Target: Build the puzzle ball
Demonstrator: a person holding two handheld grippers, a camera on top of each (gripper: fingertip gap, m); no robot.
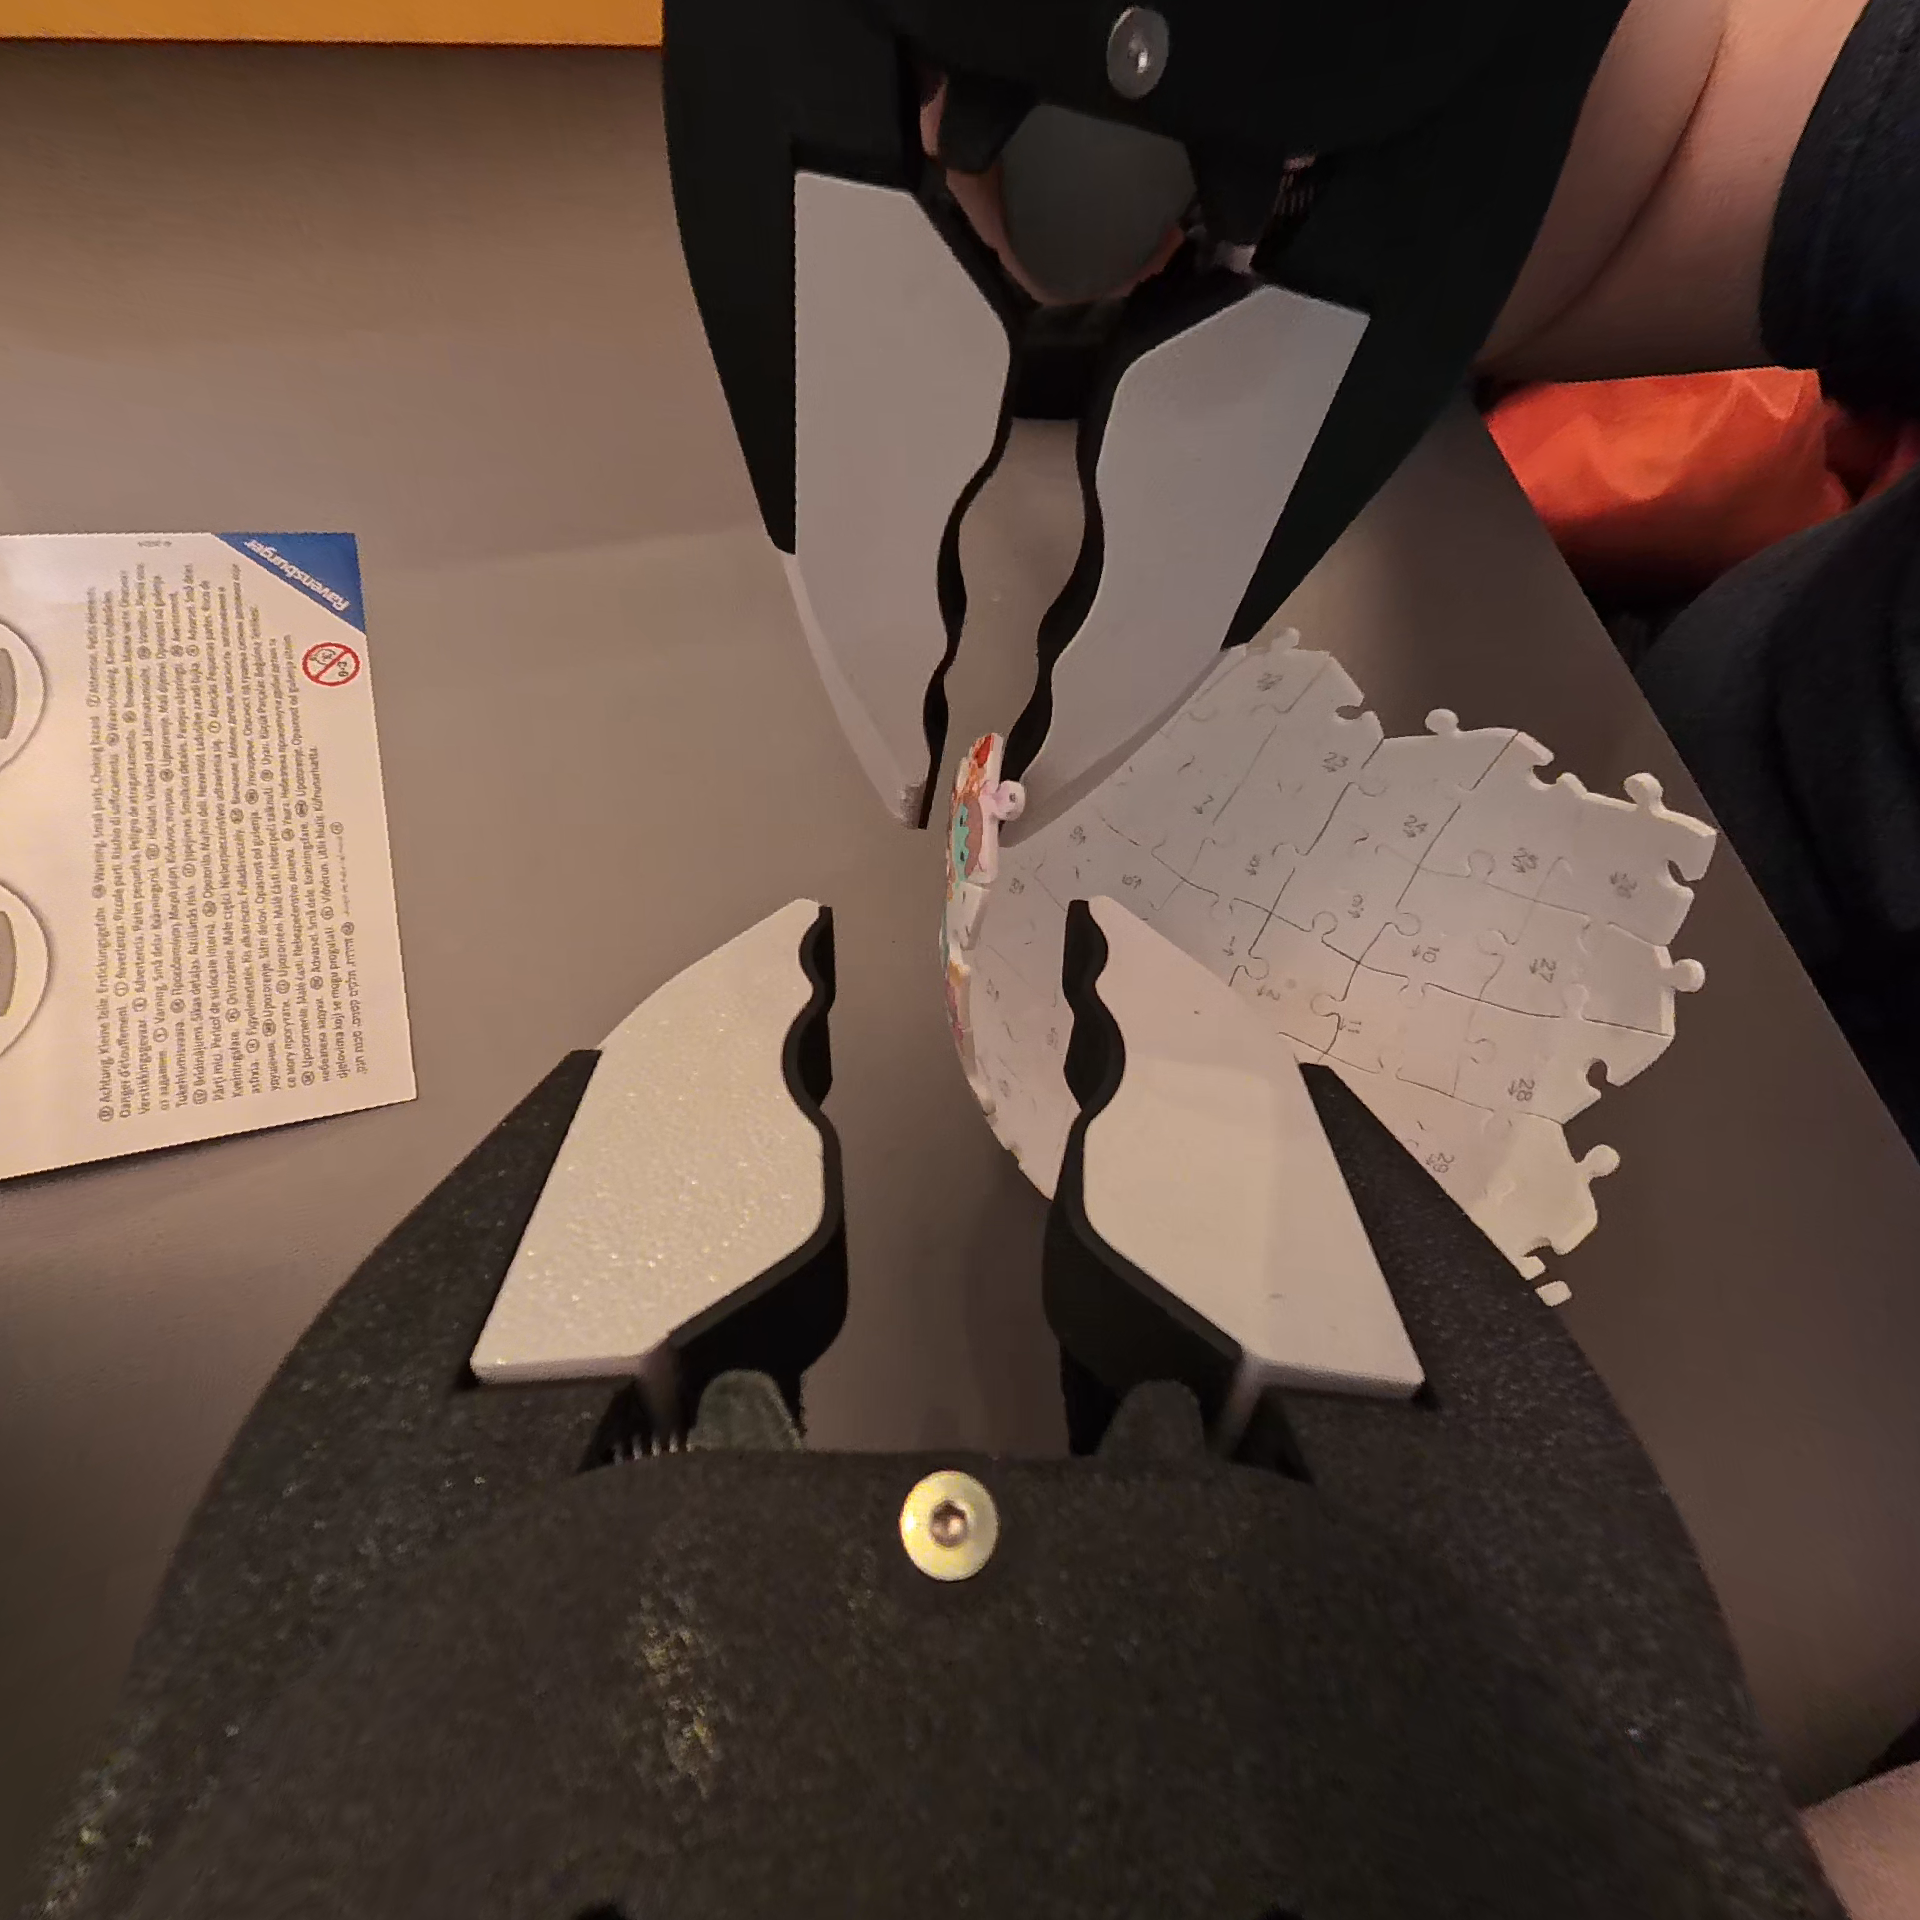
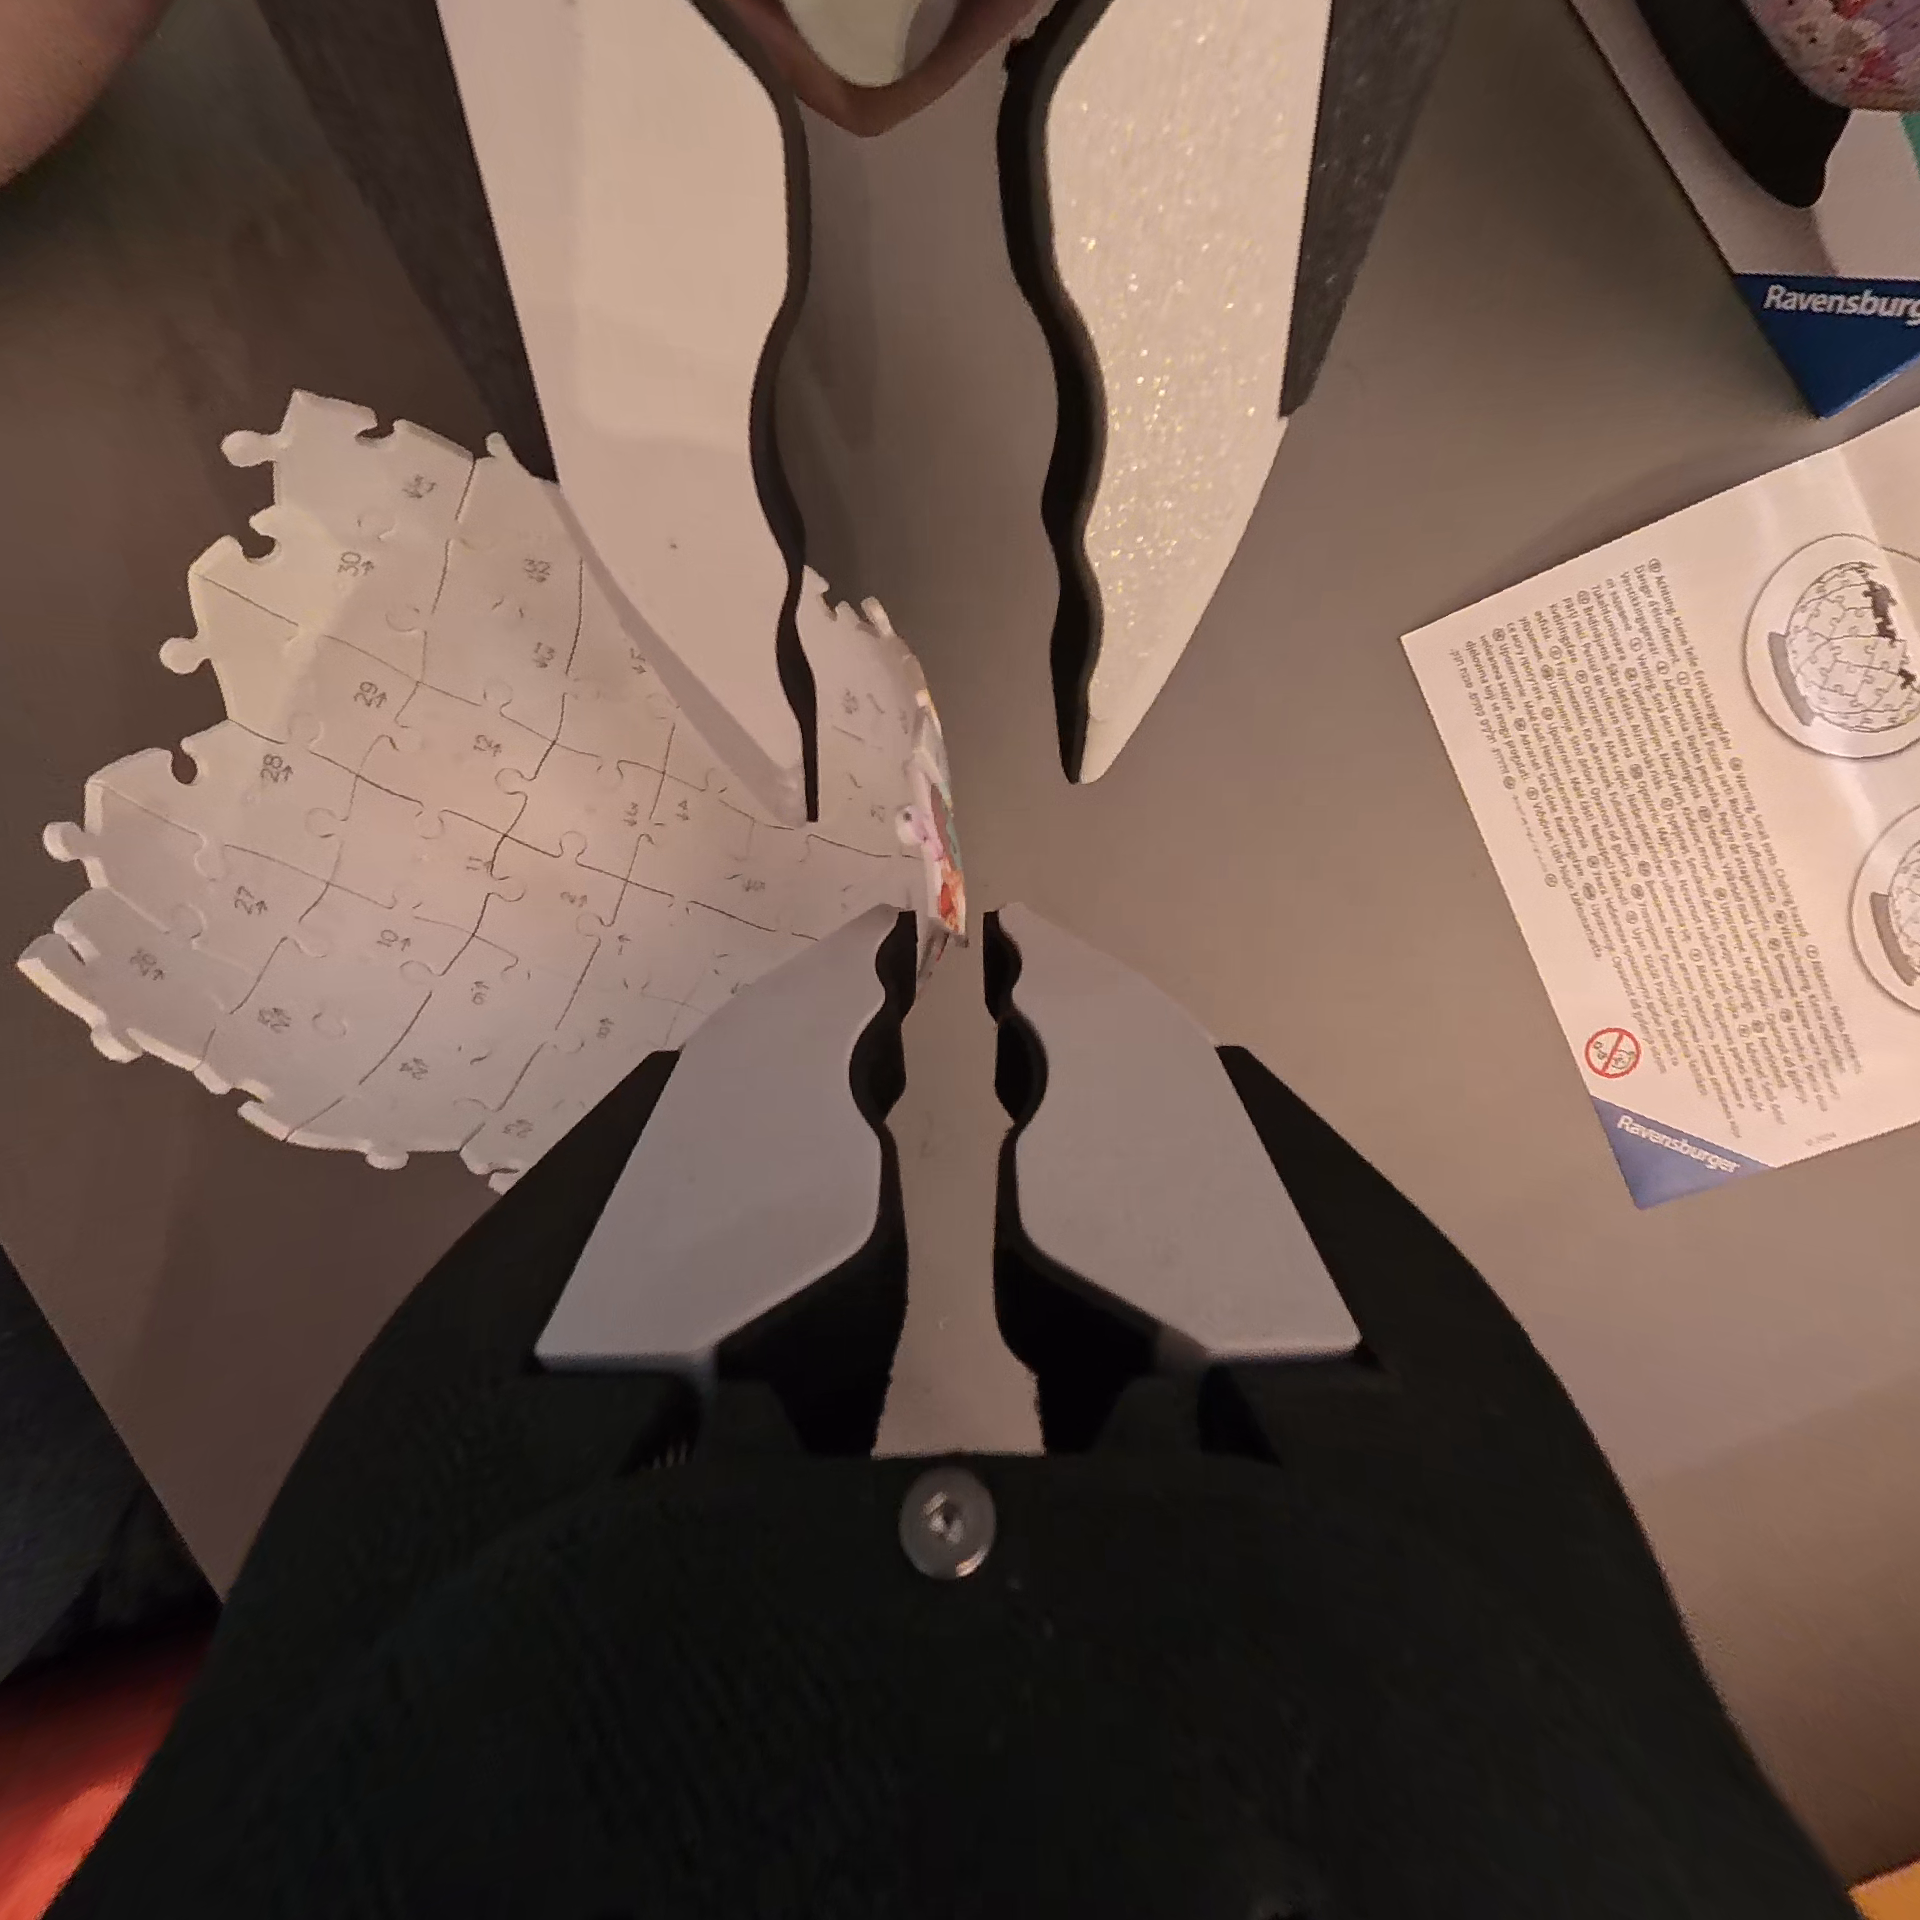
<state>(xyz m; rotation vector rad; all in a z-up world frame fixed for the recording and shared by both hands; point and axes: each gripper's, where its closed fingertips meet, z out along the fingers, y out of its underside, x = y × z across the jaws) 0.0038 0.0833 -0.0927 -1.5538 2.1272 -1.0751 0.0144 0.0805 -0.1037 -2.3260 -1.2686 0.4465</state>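
Observation:
A partly built puzzle ball shell (image 1: 1403,914) stands on its edge on the grey table, with its white numbered inside facing the cameras; it also shows in the right wrist view (image 2: 416,831). Its coloured outer rim (image 1: 977,821) points at both grippers. My right gripper (image 2: 945,925) is closed narrowly on that rim (image 2: 940,862); in the left wrist view it comes in from the top (image 1: 968,810). My left gripper (image 1: 951,925) is open and straddles the rim from the opposite side, one finger inside the shell; in the right wrist view it comes in from the top (image 2: 940,800).
A printed instruction leaflet (image 1: 208,852) lies flat on the table beside the grippers (image 2: 1683,852). A blue puzzle box (image 2: 1829,312) sits at the far right. An orange bag (image 1: 1662,468) and a person's arm (image 1: 1662,208) lie past the table edge behind the shell. Left and right tips are no more than a few centimetres apart.

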